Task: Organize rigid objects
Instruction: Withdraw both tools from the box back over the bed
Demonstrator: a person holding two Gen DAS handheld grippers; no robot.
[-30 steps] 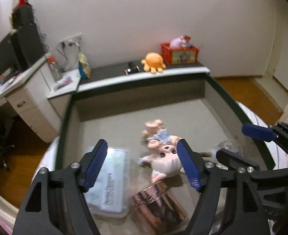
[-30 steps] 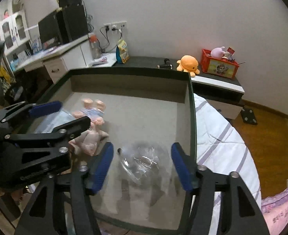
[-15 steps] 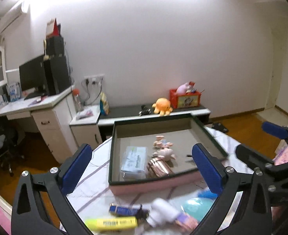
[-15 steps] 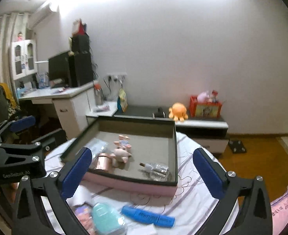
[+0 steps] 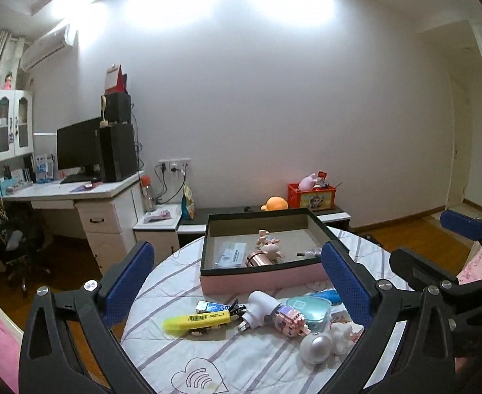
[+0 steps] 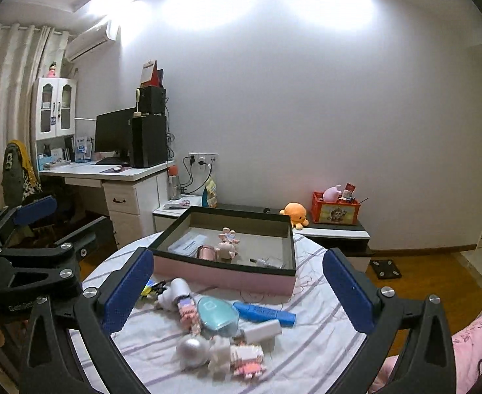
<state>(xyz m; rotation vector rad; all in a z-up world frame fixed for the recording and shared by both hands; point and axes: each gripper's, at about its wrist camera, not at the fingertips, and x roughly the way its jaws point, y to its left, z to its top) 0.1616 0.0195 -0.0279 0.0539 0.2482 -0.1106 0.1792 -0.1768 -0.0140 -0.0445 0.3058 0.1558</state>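
Observation:
A pink box (image 5: 260, 279) (image 6: 227, 277) with a dark rim stands on the round table and holds a pig figure (image 5: 271, 249), a copper can (image 5: 257, 258), a white packet (image 5: 231, 253) and a clear bottle (image 6: 268, 261). In front of it lie a yellow highlighter (image 5: 196, 321), a white plug-shaped item (image 5: 260, 305), a teal case (image 6: 217, 312), a blue tube (image 6: 263, 312) and a silver ball (image 6: 193, 349). My left gripper (image 5: 237, 285) and right gripper (image 6: 237, 289) are both open and empty, back from the box, above the loose items.
The table (image 5: 208, 361) has a white striped cloth. Behind it are a low cabinet with an orange plush (image 5: 274, 203) and a red crate (image 5: 311, 195). A desk with a monitor (image 5: 78, 149) stands at the left. Wooden floor shows at the right.
Both grippers have pulled back and up out of the box and opened wide. The box interior filled the views a second ago; the whole table and its loose items now show.

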